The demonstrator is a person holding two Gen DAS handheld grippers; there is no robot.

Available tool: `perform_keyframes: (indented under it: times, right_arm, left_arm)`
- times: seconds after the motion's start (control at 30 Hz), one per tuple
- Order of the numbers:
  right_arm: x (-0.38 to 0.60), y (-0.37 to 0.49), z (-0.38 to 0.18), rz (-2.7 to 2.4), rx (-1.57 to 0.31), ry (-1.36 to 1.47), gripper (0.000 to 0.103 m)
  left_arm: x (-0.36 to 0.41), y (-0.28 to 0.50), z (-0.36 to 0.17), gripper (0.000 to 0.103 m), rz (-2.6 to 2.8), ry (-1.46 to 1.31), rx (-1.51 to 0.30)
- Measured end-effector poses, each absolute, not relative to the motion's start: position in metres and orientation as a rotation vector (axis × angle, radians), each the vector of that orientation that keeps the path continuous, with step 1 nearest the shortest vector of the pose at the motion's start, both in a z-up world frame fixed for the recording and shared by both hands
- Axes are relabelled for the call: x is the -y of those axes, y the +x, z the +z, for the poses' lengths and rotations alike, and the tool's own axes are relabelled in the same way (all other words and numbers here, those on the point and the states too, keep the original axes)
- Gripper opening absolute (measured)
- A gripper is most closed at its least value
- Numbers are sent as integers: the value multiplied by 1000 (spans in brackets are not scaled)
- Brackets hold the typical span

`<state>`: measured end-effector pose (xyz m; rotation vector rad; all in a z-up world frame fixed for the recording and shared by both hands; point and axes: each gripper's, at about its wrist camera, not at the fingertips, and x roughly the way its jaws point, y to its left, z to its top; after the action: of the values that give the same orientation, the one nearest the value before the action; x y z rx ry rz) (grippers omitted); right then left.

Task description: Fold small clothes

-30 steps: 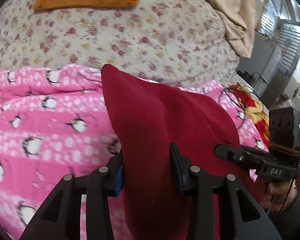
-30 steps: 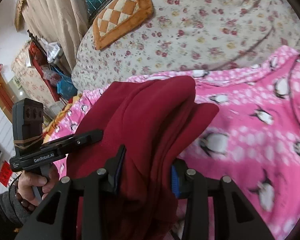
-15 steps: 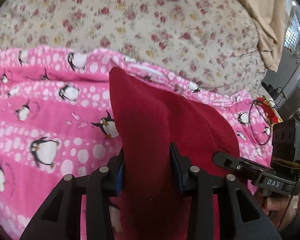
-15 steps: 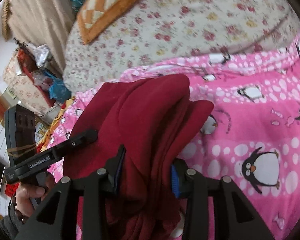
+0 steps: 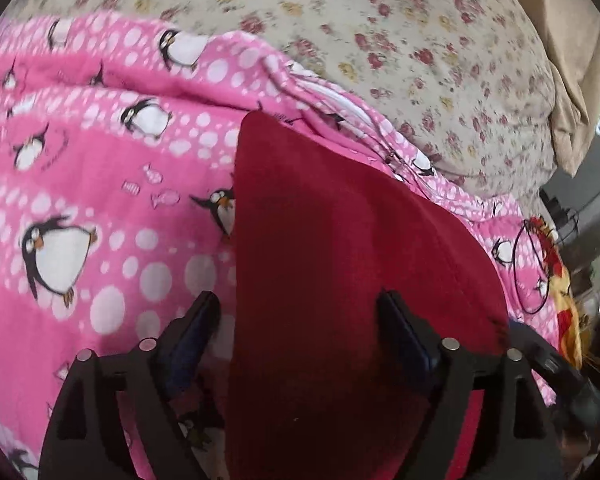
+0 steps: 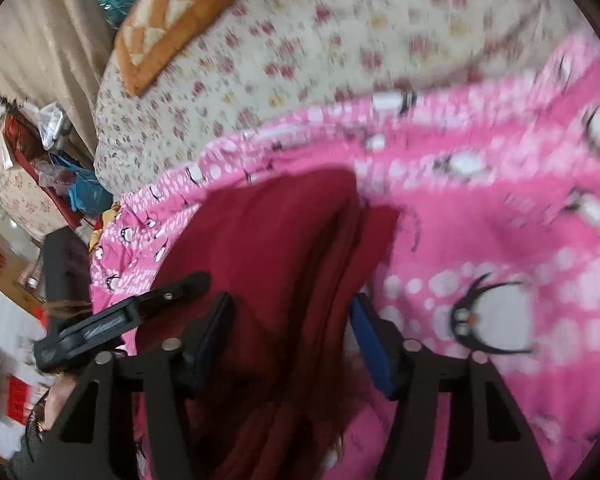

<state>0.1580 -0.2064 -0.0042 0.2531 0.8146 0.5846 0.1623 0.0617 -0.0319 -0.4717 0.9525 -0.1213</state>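
Note:
A dark red garment [image 5: 320,240] lies folded on the pink penguin blanket [image 5: 100,160]. My left gripper [image 5: 300,304] straddles its near end. Its jaws are opening, and the left pad [image 5: 202,320] stands clear of the cloth's edge. In the right wrist view the same red garment [image 6: 280,232] lies bunched in layers between the fingers of my right gripper [image 6: 292,304]. Those jaws are opening too, with the blue right pad [image 6: 370,340] just off the cloth. The garment's near part is hidden under both grippers.
A floral quilt [image 5: 380,20] rises behind the blanket [image 6: 500,220], with an orange checked cushion [image 6: 172,16] on it. The left gripper's body [image 6: 112,320] and a hand [image 6: 60,396] are at the left. Cluttered shelves [image 6: 40,152] stand past the bed's edge.
Both grippers, which were shut on the red garment, have spread their jaws and let it go. The left one has sunk closer to the blanket, and the cloth lies flatter.

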Motion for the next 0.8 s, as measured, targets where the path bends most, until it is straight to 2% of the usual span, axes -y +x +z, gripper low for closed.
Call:
perform_keyframes:
  times: [0.07, 0.2, 0.27, 0.33, 0.47, 0.57, 0.63, 0.7, 0.8]
  right_arm:
    - [190, 131, 18, 634, -720, 64, 59]
    - [139, 85, 31, 791, -627, -273, 37]
    - [127, 86, 17, 782, -666, -337, 30]
    - [129, 103, -11, 712, -787, -363, 24]
    - [141, 108, -15, 708, -804, -253, 24]
    - [134, 101, -15, 712, -800, -254, 42]
    - [125, 97, -15, 722, -812, -260, 62]
    - [117, 93, -17, 712, -818, -295, 68]
    - [115, 93, -19, 720, -821, -326, 69]
  left_arm:
    - [-59, 161, -32, 64, -114, -457, -946]
    - [-53, 160, -30, 67, -82, -410, -933]
    - [-51, 159, -29, 68, -67, -387, -929]
    - [-44, 159, -28, 72, -52, -348, -932]
    - [-36, 159, -24, 79, 5, -272, -922]
    - [-38, 162, -26, 84, 34, -293, -954]
    - [-42, 166, -30, 87, 49, -351, -994]
    - [-43, 167, -31, 87, 52, -372, -1009]
    - [-37, 169, -28, 87, 51, -313, -1000]
